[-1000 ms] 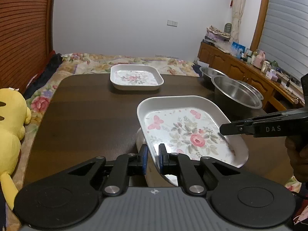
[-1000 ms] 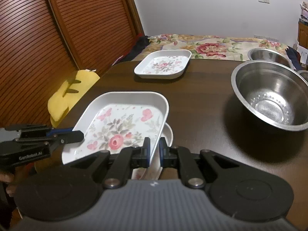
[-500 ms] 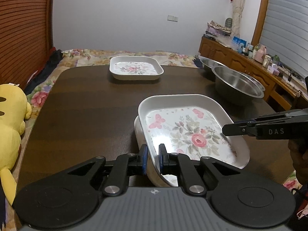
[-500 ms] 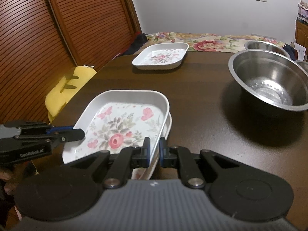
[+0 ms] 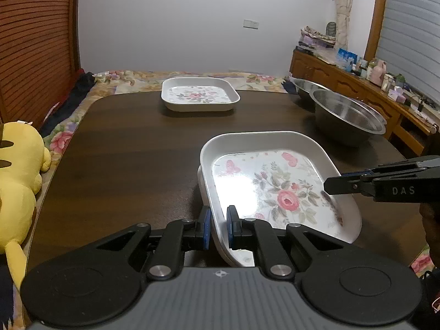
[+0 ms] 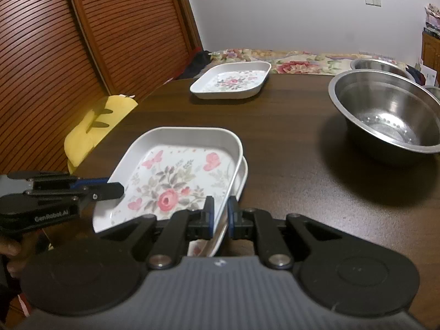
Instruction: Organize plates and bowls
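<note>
Dark wooden table (image 5: 132, 148) is seen in a bedroom with louvred doors, a floral bedspread at the far end and a yellow plush toy (image 5: 16, 170) at the left edge. Near floral plate (image 5: 275, 189) is clamped at opposite rims by the left gripper (image 5: 218, 227) and the right gripper (image 6: 220, 214), apparently over a second plate (image 6: 243, 176); it should be kept level, squared with that plate, and both rims released together. A third floral plate (image 5: 198, 97) is left far, steel bowls (image 6: 390, 115) right.
</note>
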Available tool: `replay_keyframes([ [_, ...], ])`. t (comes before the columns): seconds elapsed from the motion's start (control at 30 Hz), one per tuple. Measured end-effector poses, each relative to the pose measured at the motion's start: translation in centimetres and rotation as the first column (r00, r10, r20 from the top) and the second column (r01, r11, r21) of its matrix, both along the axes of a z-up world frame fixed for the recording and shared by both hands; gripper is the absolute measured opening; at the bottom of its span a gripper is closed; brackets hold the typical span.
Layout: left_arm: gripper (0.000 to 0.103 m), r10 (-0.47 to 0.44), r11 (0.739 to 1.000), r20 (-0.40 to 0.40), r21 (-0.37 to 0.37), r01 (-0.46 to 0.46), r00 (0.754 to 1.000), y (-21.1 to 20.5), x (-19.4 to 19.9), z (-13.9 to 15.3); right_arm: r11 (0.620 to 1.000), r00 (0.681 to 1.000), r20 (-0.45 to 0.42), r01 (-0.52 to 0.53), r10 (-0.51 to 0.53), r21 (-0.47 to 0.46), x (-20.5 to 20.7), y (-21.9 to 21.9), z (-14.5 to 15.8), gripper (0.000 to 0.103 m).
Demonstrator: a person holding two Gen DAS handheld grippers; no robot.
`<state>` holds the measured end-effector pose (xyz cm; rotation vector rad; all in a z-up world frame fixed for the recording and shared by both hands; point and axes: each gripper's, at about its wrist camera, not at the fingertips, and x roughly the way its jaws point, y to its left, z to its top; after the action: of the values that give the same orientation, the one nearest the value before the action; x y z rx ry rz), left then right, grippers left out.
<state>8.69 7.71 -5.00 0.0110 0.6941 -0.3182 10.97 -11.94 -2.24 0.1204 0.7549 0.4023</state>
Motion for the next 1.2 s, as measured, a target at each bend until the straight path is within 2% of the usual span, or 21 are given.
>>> replay_keyframes([
  [0.13,0.012,0.008,1.0,-0.002,0.008,-0.008,1.0,0.1,0.2,-0.3,1.0,1.0,0.005,0.004,-0.004,0.007,-0.2,-0.1,-0.1,0.015],
  [0.4,0.012,0.019,1.0,0.005,-0.007,-0.019,1.0,0.5,0.2,-0.1,1.0,1.0,0.007,0.003,-0.003,0.017,-0.1,-0.4,-0.1,0.015],
  [0.8,0.034,0.036,0.999,0.064,-0.011,-0.035,0.997,1.1,1.1,2.2,1.0,0.995,0.096,0.001,-0.003,0.018,0.0,-1.4,3.2,0.015],
  [0.87,0.035,0.035,0.999,0.073,-0.011,-0.034,0.997,1.1,1.3,2.7,1.0,0.994,0.109,-0.001,-0.001,0.015,0.3,-1.5,3.7,0.016],
  [0.9,0.035,0.035,0.999,0.078,-0.01,-0.034,0.996,1.1,1.5,3.0,1.0,0.994,0.113,-0.001,0.0,0.015,0.4,-1.4,3.8,0.017],
  [0.93,0.037,0.037,0.999,0.085,-0.008,-0.036,0.996,1.2,1.6,3.2,1.0,0.993,0.117,-0.003,0.001,0.015,0.6,-1.5,4.1,0.026],
  [1.0,0.039,0.035,0.999,0.098,-0.004,-0.035,0.995,1.2,2.0,3.7,1.0,0.992,0.129,-0.004,0.003,0.01,1.1,-1.3,4.5,0.037],
  [1.2,0.045,0.024,1.0,0.13,0.016,-0.027,0.991,1.2,3.7,4.9,1.0,0.986,0.163,-0.018,0.018,-0.001,2.8,-1.2,5.9,0.037],
])
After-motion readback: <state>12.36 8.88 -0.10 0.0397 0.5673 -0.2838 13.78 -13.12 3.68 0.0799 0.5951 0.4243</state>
